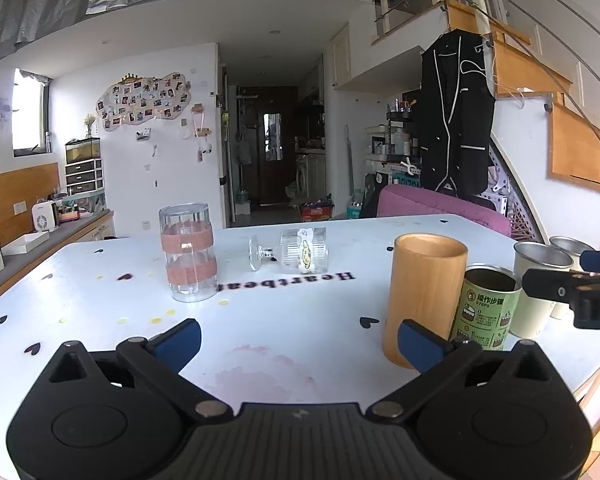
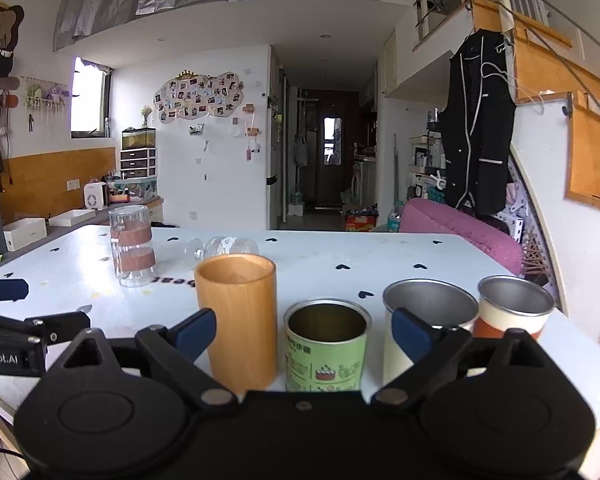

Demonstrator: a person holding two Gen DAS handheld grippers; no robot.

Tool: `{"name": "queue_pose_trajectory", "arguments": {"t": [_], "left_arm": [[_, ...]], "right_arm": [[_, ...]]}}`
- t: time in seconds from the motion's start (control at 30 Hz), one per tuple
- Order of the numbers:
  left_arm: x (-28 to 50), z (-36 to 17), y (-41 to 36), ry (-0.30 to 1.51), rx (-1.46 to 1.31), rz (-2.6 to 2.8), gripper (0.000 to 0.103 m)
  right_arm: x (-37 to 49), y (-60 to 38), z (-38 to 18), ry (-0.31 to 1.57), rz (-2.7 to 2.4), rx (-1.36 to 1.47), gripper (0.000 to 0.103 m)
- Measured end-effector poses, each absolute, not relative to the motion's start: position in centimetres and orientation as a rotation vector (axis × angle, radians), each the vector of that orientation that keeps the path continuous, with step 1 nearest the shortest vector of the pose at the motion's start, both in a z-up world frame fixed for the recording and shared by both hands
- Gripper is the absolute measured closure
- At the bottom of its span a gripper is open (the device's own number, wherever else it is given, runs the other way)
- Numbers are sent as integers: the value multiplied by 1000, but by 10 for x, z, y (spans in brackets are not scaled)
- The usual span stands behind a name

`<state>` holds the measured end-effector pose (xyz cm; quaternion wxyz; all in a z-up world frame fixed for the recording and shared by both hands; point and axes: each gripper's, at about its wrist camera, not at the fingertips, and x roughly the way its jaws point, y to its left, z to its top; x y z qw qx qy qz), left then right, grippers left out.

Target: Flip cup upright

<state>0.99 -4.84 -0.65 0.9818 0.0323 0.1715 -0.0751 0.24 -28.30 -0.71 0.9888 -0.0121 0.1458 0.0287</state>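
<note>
A clear ribbed glass cup with a short stem and foot (image 1: 296, 254) lies on its side near the middle of the white table (image 1: 284, 312). In the right wrist view the cup (image 2: 224, 249) shows behind the wooden cup. My left gripper (image 1: 298, 340) is open and empty, low over the table, well short of the lying cup. My right gripper (image 2: 304, 334) is open and empty, close in front of the green tin (image 2: 326, 344). The right gripper's fingers (image 1: 556, 290) show at the right edge of the left wrist view.
A tall clear glass with pink bands (image 1: 187, 252) stands upright left of the lying cup. A wooden cup (image 1: 424, 300), the green tin (image 1: 486, 308) and two metal-lined cups (image 2: 428, 320) (image 2: 514, 306) stand in a row at the right front. A pink chair (image 1: 440, 204) is behind the table.
</note>
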Motion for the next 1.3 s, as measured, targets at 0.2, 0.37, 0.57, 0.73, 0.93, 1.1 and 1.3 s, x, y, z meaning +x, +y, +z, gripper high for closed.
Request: {"name": "queue_pose_trajectory", "arguments": {"t": [0.2, 0.37, 0.57, 0.73, 0.93, 1.1, 1.3], "left_arm": [[6, -7, -45, 341, 56, -140, 0], [1, -5, -45, 328, 58, -138, 0], [0, -5, -44, 331, 58, -142, 0], [0, -5, -44, 331, 58, -142, 0], [1, -5, -45, 335, 56, -144, 0], [0, -6, -47, 337, 58, -147, 0], [0, -5, -47, 337, 56, -146, 0]], "right_arm": [[-6, -283, -9, 283, 54, -32, 0], [-11, -281, -12, 281, 43, -42, 0], [-12, -282, -13, 279, 36, -43, 0], [-12, -282, -15, 284, 36, -44, 0], [-12, -281, -16, 286, 36, -46, 0], [-13, -281, -16, 287, 34, -47, 0], [-13, -281, -16, 287, 34, -47, 0]]}}
